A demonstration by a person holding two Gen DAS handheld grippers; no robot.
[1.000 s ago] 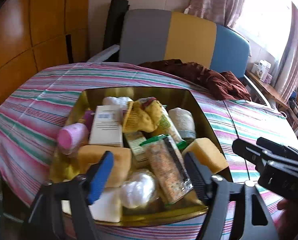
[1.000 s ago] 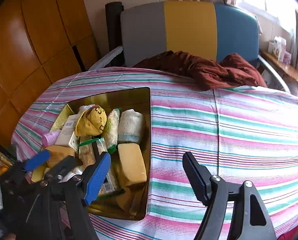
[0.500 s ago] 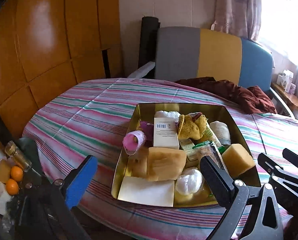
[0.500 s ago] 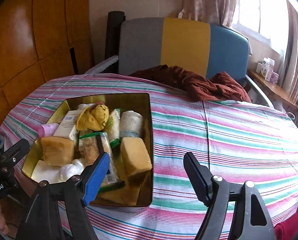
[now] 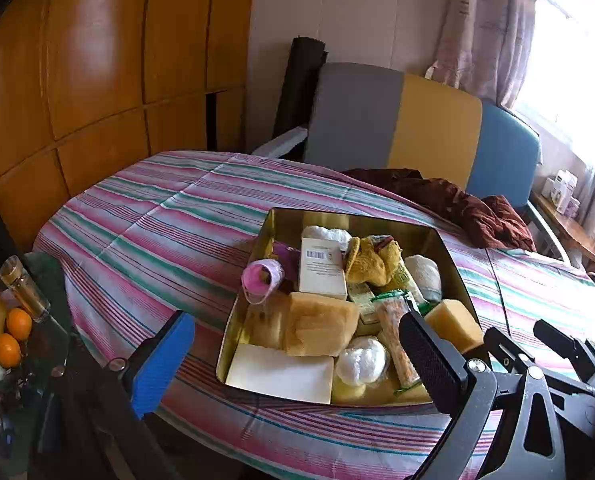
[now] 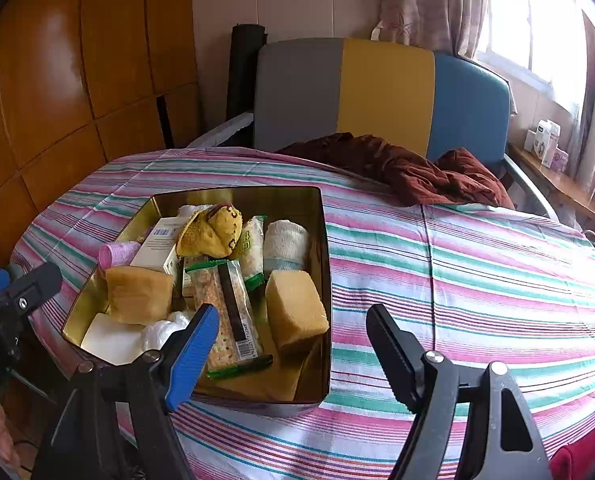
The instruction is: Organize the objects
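Since a second ago we have drawn the left gripper (image 5: 297,360) back from over the gold tray (image 5: 253,280), and its jaws have just been opening; they now stand spread wide with nothing between them. Our right gripper (image 6: 293,344) hangs at the tray's near right corner, jaws apart and empty. Inside the tray lie the yellow sponge (image 6: 295,308), snack packet (image 6: 225,304) and white box (image 5: 321,268).

Glossy gold metal tin (image 6: 321,264), striped woven cloth tablecloth (image 6: 477,272), porous sponges (image 6: 295,308) — polished wooden panels (image 5: 97,60)
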